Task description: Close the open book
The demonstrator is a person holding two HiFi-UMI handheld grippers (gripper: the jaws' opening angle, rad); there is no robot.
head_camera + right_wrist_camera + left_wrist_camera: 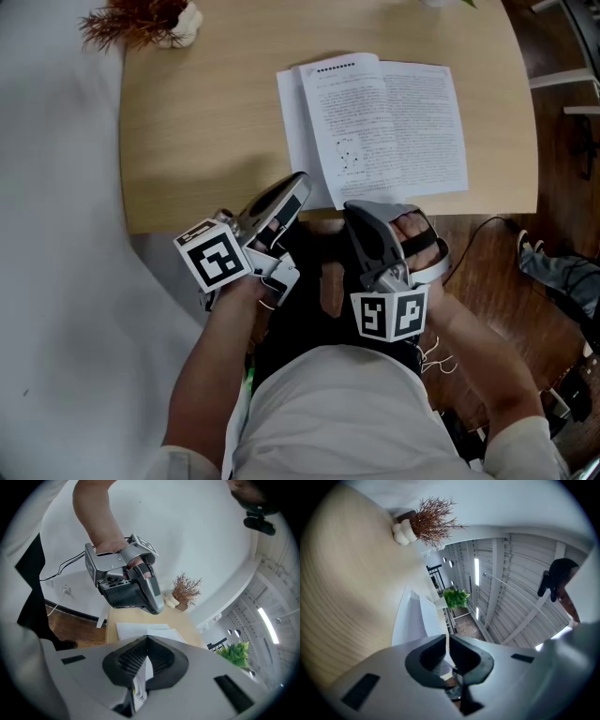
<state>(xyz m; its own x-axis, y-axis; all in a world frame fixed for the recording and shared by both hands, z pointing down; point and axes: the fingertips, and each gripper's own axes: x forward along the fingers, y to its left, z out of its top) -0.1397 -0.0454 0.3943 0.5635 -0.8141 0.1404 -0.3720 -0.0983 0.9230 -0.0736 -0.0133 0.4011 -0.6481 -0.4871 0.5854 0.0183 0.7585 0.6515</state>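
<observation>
Nearby, dried twigs (141, 23) at table (206, 122) corner, left gripper (298, 180) jaws together beside open book (384, 122), right gripper (360, 208) pinching its page, dark wood floor (487, 277).

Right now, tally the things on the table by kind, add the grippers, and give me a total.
Open book: 1
Dried twig arrangement: 1
Grippers: 2, the left gripper and the right gripper
Total: 4
</observation>
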